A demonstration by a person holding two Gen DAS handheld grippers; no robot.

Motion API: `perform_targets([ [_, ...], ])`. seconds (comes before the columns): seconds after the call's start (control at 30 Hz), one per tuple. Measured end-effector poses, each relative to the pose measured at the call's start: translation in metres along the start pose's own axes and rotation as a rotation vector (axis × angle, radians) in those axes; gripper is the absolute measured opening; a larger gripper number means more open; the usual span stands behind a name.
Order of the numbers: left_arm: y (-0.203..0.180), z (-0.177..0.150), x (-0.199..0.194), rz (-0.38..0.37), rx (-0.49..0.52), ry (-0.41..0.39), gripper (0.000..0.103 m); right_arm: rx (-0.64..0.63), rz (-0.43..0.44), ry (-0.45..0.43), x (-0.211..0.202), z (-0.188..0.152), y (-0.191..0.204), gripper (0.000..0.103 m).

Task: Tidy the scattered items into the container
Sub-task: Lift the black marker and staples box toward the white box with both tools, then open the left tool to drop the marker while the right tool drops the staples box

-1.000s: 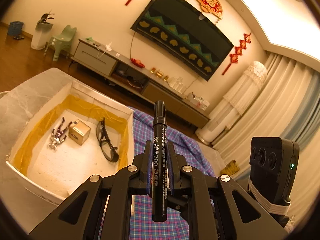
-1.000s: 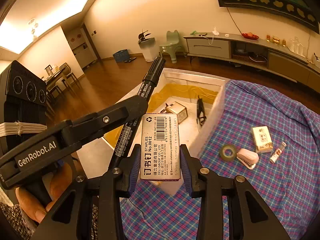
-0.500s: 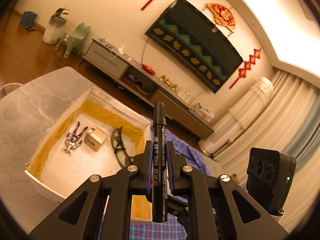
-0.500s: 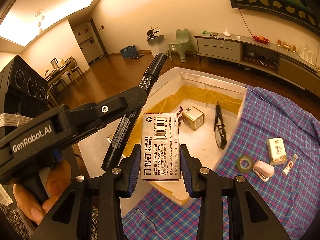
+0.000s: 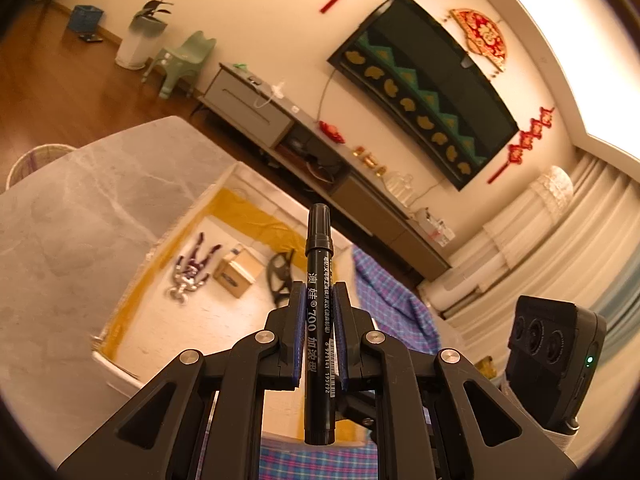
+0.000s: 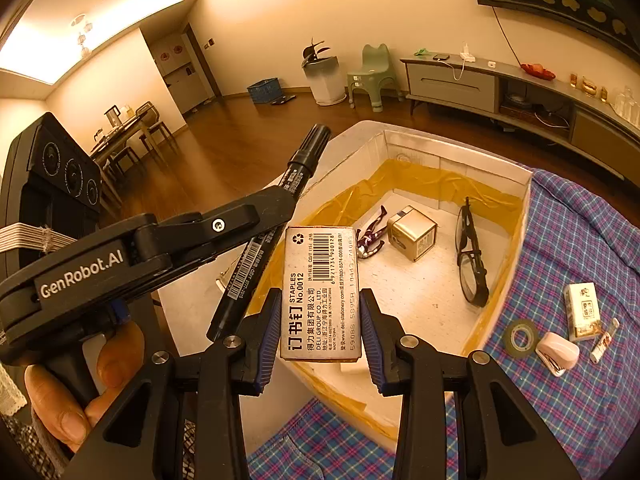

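Observation:
My left gripper (image 5: 318,304) is shut on a black marker (image 5: 318,320) that stands upright between the pads. In the right wrist view the marker (image 6: 276,232) hangs over the near left rim of the white box (image 6: 404,138). My right gripper (image 6: 320,316) is shut on a staples box (image 6: 320,292), held above the box's near edge. Inside the box lie a small figure (image 6: 372,232), a gold cube tin (image 6: 412,232) and black glasses (image 6: 470,260). The box also shows in the left wrist view (image 5: 120,376).
On the plaid cloth (image 6: 580,380) to the right of the box lie a tape roll (image 6: 520,336), a pink stapler (image 6: 558,354), a white packet (image 6: 582,310) and a small tube (image 6: 604,340). The grey marble table (image 5: 80,208) extends left of the box.
Both grippers have moved left toward and over the box with their loads. The box now sits nearer and more centred in both views.

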State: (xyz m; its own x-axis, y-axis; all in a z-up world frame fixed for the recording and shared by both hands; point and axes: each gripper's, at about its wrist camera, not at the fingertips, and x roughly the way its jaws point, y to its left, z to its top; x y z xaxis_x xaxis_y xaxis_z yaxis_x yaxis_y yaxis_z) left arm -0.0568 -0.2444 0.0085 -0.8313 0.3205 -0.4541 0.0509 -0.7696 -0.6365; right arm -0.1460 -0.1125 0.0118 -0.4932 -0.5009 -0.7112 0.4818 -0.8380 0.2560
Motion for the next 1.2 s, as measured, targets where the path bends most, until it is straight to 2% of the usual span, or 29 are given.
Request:
perform_targets([
  [0.3,0.027,0.001,0.013,0.074,0.008,0.036,0.013,0.004,-0.006,0.041,0.027,0.0,-0.006,0.039],
  [0.53,0.019,-0.012,0.04,0.135,0.089,0.112,0.013,0.012,-0.059,0.076,0.044,0.0,-0.02,0.039],
  [0.73,0.01,-0.021,0.057,0.193,0.149,0.138,0.013,0.035,-0.098,0.133,0.053,-0.004,-0.039,0.039],
  [1.2,0.01,-0.023,0.07,0.252,0.14,0.176,0.013,-0.004,-0.124,0.176,0.061,-0.009,-0.039,0.039],
])
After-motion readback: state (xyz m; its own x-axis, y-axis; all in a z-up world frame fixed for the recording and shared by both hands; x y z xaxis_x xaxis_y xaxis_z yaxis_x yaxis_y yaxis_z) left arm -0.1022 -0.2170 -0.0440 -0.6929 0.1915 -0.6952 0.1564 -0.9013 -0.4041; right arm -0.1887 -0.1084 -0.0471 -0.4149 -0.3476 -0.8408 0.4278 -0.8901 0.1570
